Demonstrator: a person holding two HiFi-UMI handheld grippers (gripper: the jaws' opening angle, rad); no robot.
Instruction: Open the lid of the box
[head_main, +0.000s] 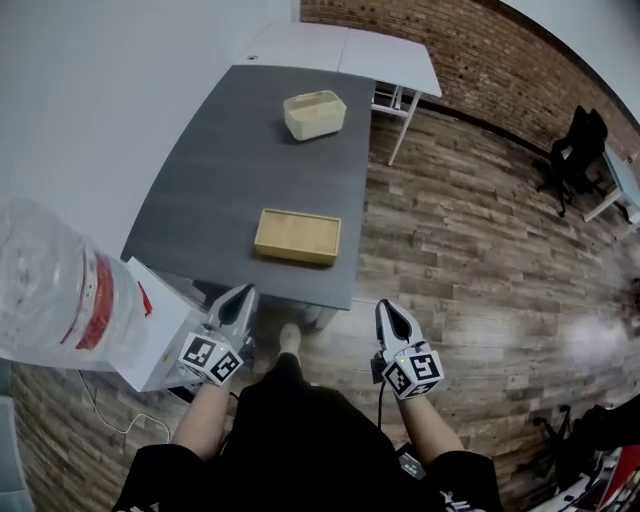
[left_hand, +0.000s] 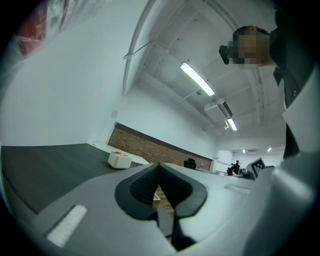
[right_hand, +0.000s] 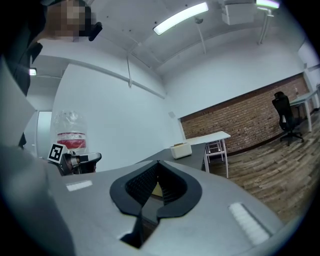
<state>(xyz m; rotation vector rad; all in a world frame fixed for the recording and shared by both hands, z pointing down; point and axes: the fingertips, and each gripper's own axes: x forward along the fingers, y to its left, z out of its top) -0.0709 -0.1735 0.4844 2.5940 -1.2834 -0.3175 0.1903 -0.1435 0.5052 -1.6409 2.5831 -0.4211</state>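
Head view and the two gripper views, with the grey table as the reference.

**Table.** Two things lie on the grey table, well apart. The cream box stands near the far edge and its top looks open, with the inner rim showing. The flat wooden lid lies near the near edge, on the person's side. The lid does not touch the box.

**Left gripper**. It hangs off the near edge of the table, short of the left near corner. It is not over the tabletop. In the left gripper view its jaws are closed tip to tip with nothing between them. The box appears far off in that view, at the table's far end.

**Right gripper**. It is held beyond the right near corner of the table, over the wooden floor. In the right gripper view its jaws meet at the tips and hold nothing.

**Surroundings.** A water bottle stands on a white stand at the table's left near corner. A white table adjoins the far end of the grey table. An office chair stands well off to the right of the table, by the brick wall.
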